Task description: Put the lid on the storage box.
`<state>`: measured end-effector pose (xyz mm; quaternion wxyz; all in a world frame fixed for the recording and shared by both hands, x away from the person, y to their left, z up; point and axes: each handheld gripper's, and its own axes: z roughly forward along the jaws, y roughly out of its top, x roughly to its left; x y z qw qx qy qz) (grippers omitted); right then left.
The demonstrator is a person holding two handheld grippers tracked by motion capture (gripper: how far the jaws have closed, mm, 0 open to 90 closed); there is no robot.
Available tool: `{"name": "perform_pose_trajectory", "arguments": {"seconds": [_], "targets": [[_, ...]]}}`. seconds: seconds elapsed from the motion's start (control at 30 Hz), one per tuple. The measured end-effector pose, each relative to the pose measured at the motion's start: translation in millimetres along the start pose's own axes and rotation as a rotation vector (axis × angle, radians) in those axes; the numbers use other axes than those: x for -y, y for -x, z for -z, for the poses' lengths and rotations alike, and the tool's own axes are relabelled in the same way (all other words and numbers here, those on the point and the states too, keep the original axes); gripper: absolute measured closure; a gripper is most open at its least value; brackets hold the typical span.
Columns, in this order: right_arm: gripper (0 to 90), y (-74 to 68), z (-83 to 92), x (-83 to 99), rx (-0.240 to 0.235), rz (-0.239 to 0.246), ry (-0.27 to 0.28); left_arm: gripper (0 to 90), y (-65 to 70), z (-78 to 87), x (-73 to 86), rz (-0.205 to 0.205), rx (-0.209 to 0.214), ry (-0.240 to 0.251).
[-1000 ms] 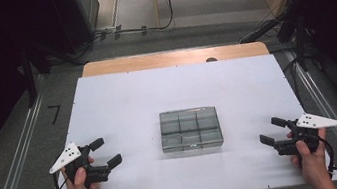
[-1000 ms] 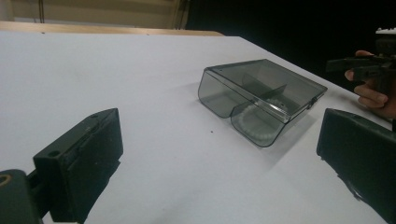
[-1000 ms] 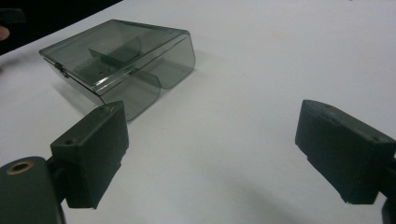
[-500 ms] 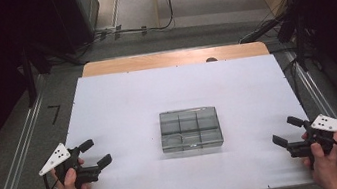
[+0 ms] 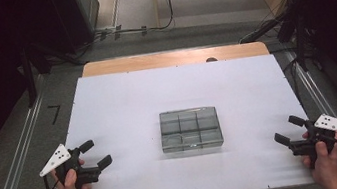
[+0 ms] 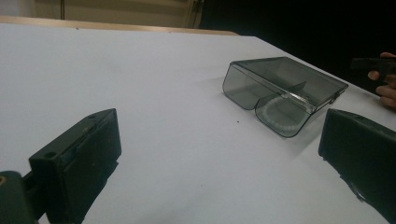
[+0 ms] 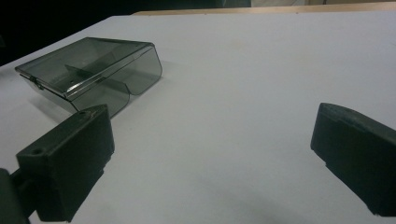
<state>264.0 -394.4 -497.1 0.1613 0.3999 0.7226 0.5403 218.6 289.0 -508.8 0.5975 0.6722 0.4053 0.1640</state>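
A clear smoky plastic box [image 5: 190, 129] with a shut lid and several compartments lies in the middle of the white table top [image 5: 175, 88]. In the left gripper view the box [image 6: 285, 88] seems to hold a white beaded loop [image 6: 280, 111] in a near compartment. My left gripper [image 5: 95, 153] sits near the front left, well clear of the box, jaws wide apart and empty [image 6: 219, 133]. My right gripper [image 5: 288, 128] is at the front right, also apart from the box [image 7: 93, 70]. Its jaws have just been opening and stand wide with nothing between them [image 7: 212, 123].
A wooden strip [image 5: 173, 58] runs along the table's far edge. Metal rails [image 5: 15, 168] flank both sides on the floor, and cables [image 5: 136, 28] lie beyond the table. In the left gripper view, the person's other hand [image 6: 385, 86] appears at the right edge.
Both hands have drawn outward from the box, the left gripper to the left and the right gripper to the right. The box has not moved.
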Motion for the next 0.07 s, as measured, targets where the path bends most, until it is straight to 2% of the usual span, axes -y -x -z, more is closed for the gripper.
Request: {"name": "perform_pose_trajectory", "arguments": {"seconds": [0.07], "targets": [[0.0, -0.2, -1.4, 0.0, 0.004, -0.001, -0.005, 0.0, 0.2, -0.6, 0.1, -0.005, 0.002, -0.004]]}}
